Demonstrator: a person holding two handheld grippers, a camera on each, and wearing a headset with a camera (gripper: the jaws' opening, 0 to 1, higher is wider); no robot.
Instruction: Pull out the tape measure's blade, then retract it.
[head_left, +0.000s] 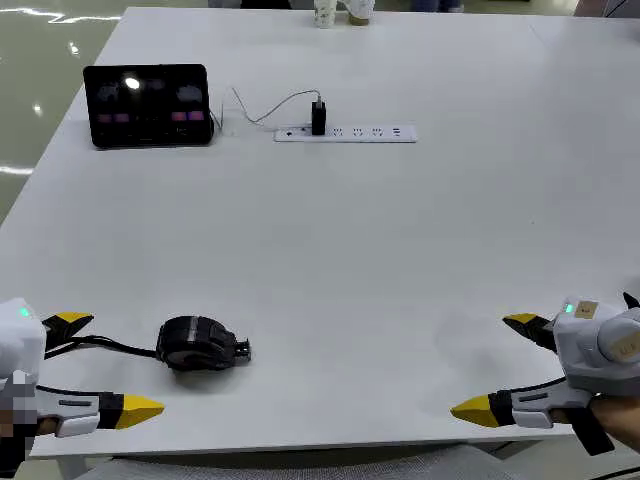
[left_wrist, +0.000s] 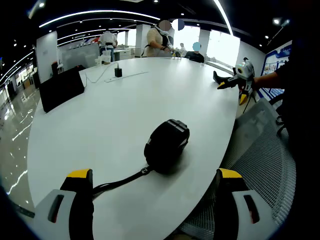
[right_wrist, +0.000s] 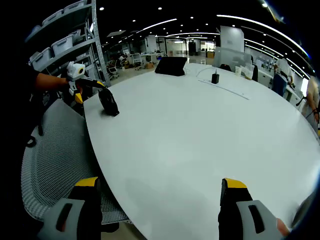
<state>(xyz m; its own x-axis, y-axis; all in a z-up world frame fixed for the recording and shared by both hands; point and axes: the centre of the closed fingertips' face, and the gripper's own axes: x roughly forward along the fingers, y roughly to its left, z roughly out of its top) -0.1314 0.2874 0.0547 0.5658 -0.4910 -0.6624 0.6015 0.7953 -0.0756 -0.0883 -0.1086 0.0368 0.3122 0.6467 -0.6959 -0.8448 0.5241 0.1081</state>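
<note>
A black tape measure (head_left: 200, 344) lies on the white table (head_left: 360, 240) near its front left edge, a black strap trailing left from it. My left gripper (head_left: 105, 365) stands open just left of it, yellow tips either side of the strap. In the left gripper view the tape measure (left_wrist: 167, 144) sits a short way ahead of the open jaws. My right gripper (head_left: 505, 365) is open at the front right edge, far from the tape measure (right_wrist: 108, 102), with nothing between its fingers.
A black tablet-like screen (head_left: 148, 104) stands at the back left. A white power strip (head_left: 345, 132) with a black plug and cable lies at the back middle. Cups (head_left: 340, 12) stand at the far edge. A grey mesh chair (right_wrist: 55, 155) is under the front edge.
</note>
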